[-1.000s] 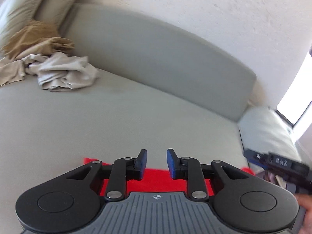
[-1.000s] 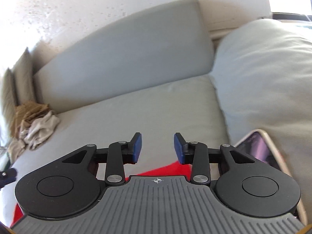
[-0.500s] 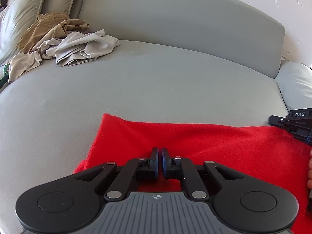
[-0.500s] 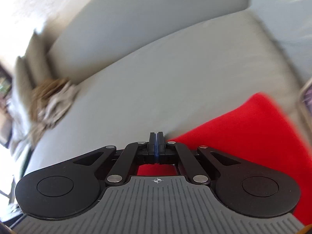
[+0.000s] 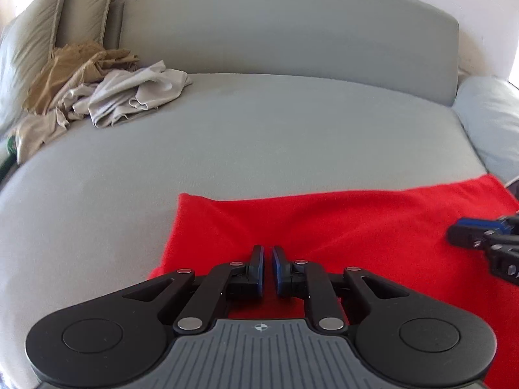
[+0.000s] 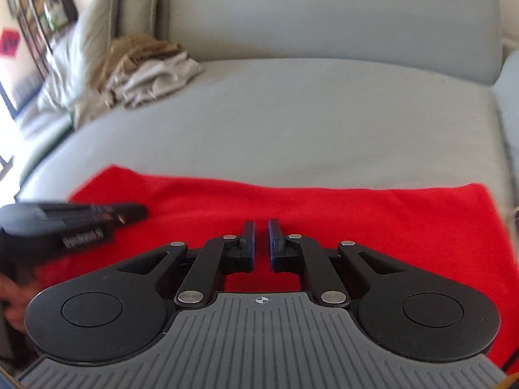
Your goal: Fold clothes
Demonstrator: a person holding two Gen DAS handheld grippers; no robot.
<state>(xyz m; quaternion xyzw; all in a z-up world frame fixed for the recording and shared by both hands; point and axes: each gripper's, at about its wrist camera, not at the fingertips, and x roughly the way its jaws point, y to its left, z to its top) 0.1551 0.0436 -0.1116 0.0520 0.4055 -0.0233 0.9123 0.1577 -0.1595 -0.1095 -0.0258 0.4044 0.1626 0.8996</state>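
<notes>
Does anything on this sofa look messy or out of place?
Yes: a crumpled heap of beige and tan clothes sits unfolded at the sofa's far left corner. The red cloth lies flat and neat. Nothing looks spilled or damaged.

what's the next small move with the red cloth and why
Probably lower both claws onto the near edge of the red cloth and close. The left claw and right claw are opening, nothing visibly pinched between them, and the cloth lies flat on the grey sofa.
</notes>
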